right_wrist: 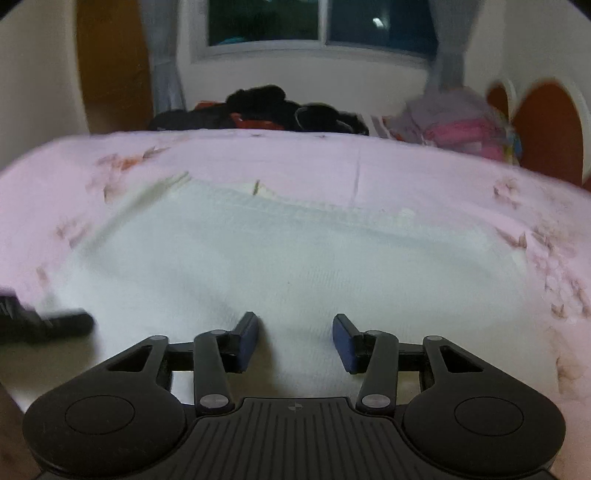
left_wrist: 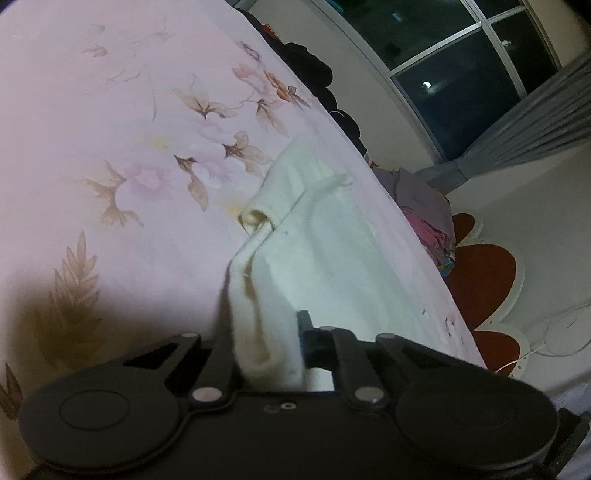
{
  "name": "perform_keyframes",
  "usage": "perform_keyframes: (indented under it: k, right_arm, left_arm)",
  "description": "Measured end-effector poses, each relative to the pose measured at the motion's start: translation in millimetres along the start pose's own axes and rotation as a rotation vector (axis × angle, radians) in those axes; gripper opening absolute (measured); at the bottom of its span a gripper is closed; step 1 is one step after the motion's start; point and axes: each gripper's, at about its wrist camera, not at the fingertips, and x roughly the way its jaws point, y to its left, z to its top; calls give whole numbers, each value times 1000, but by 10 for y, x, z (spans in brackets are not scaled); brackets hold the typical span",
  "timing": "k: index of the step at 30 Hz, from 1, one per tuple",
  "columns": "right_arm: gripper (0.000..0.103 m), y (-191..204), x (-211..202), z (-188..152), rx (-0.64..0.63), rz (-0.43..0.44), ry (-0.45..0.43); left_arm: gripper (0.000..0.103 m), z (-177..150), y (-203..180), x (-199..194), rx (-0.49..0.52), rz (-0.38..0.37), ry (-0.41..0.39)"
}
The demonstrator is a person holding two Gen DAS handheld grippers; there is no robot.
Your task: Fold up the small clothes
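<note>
A small white garment (left_wrist: 325, 236) lies on a pink floral bedsheet (left_wrist: 110, 129). My left gripper (left_wrist: 266, 332) is shut on a bunched edge of the garment and lifts it a little, so a fold rises toward the camera. In the right wrist view the same garment (right_wrist: 258, 251) spreads flat across the sheet (right_wrist: 406, 170). My right gripper (right_wrist: 295, 332) is open and empty just above the garment's near part, blue pads apart. The left gripper's finger (right_wrist: 55, 325) shows dark at the left edge of that view.
A pile of dark clothes (right_wrist: 280, 107) lies at the bed's far edge. A heap of grey and pink clothes (right_wrist: 454, 122) sits at the far right by a red flower-shaped headboard (right_wrist: 546, 136). A window (right_wrist: 317, 22) and curtains stand behind. A white cable (left_wrist: 554, 332) lies on the floor.
</note>
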Motion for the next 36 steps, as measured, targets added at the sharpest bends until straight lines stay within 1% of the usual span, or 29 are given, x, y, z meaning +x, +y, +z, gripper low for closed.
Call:
perform_keyframes:
  k: [2,7,10,12,14,15,17,18,21,24,26,27,28,29,30,31,32,33,34,36]
  right_arm:
    - [46,-7,7,9,10,-4,10]
    - [46,45,26,-36,2,-27,-11]
    - [46,14,22,-26,13,-14,-10]
    - [46,-38,0,3,27,11,-5]
    - [46,-196,-83,28,93,62,-16]
    - [46,-300,-145,32,132,72,-27]
    - [46,-545,-295,12,192,80,-42]
    - [46,-678,-375,-11,216,81,-46]
    - [46,-1102,-612,-116,271,50,-59]
    - [46,-1495,-798,-254,325,4,-60]
    - [46,-1714,-888,-354,359,-18,-56]
    - [46,-1789,-915,-385,371,-22,-52]
    - [46,-1867,-935,-418,385,-28,-46]
    - [46,-1928,-959,-436,398,-23,-45]
    - [46,-1987,-986,-444,412,-14,-45]
    - [46,-2021,-1002,-443,421,-7,-48]
    - [46,-2045,-1022,-437,427,-3,-55]
    - [46,-2058,-1034,-420,437,11,-61]
    - [46,-2068,-1036,-405,450,35,-64]
    - [46,-2079,-1042,-372,468,97,-64]
  left_arm:
    - [8,0,-54,-35,30,-1,-12]
    - [7,-44,-257,-138,135,9,-54]
    - [7,-91,-524,-212,243,4,-88]
    - [7,-134,-782,-227,334,-7,-111]
    - [7,-201,-1053,-211,416,-28,-118]
    - [7,-254,-1197,-187,458,-39,-117]
    - [7,-393,-1485,-109,536,-73,-98]
    - [7,-487,-1621,-47,571,-92,-74]
    - [7,-864,-1955,157,688,-129,-8]
    - [7,-1302,-2168,370,784,-154,87]
    - [7,-1572,-2225,490,860,-140,132]
    - [9,-1688,-2226,562,893,-118,165]
    - [14,-1773,-2212,610,909,-101,194]
    - [16,-1831,-2193,630,917,-89,207]
    - [21,-1862,-2173,610,921,-92,203]
    - [29,-1884,-2168,571,928,-105,203]
    - [34,-1904,-2176,525,935,-116,213]
    - [45,-1917,-2178,482,941,-123,226]
    - [53,-1907,-2172,434,943,-132,237]
    - [60,-1859,-2109,311,940,-145,249]
